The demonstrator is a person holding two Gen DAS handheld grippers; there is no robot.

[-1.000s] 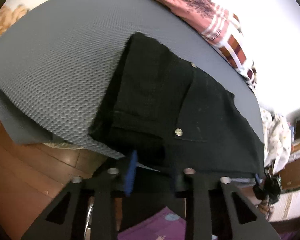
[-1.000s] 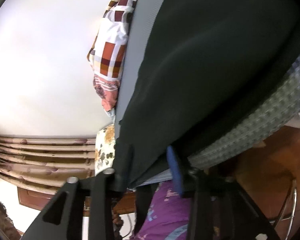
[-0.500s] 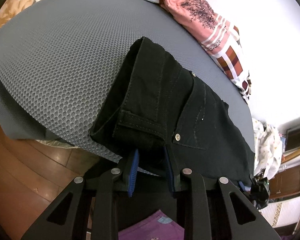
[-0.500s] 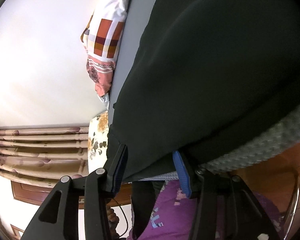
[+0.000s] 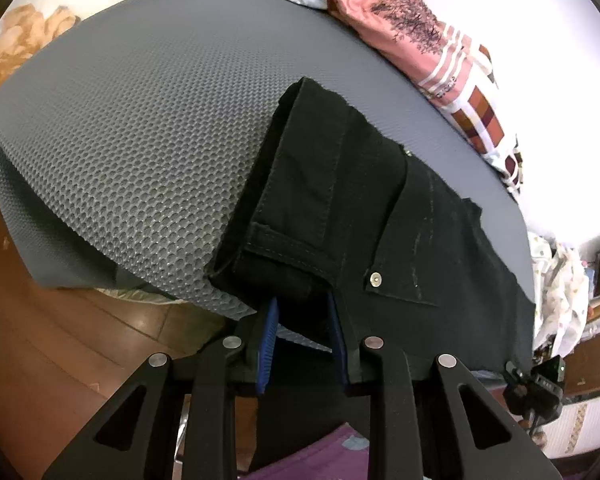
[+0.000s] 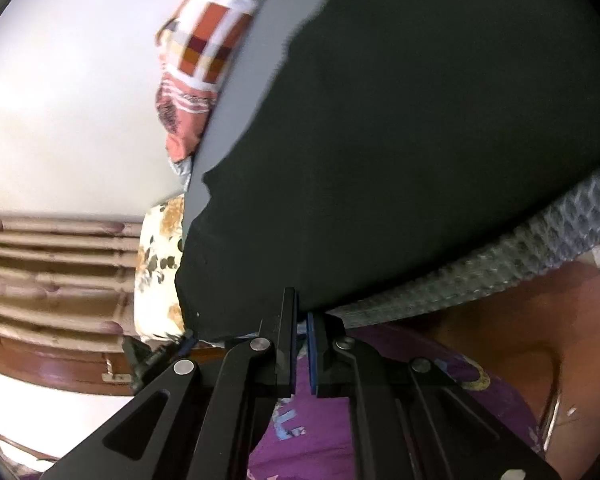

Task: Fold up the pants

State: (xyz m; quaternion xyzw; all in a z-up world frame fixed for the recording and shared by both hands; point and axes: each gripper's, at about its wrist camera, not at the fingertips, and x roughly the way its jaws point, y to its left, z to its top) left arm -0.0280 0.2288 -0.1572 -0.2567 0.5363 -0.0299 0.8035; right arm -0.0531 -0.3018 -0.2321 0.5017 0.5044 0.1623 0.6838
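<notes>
Black pants [image 5: 380, 216] lie folded on a grey honeycomb mat [image 5: 140, 128], the waistband end at the mat's near edge. My left gripper [image 5: 302, 320] is open, its blue pads either side of the waistband corner. In the right wrist view the pants [image 6: 420, 140] fill most of the frame. My right gripper [image 6: 302, 320] has its jaws nearly closed at the pants' near edge; I cannot see cloth between the pads. The right gripper also shows in the left wrist view [image 5: 536, 384] at the pants' far corner.
A pile of pink and checked clothes [image 5: 432, 48] lies at the mat's far edge, also in the right wrist view [image 6: 196, 64]. Wooden floor [image 5: 60, 360] lies below the mat. A purple garment [image 6: 380, 420] is under the right gripper. Curtains [image 6: 52, 264] hang at left.
My left gripper has opened and drawn back slightly from the waistband. My right gripper's jaws have closed from wide open to nearly shut at the pants' edge.
</notes>
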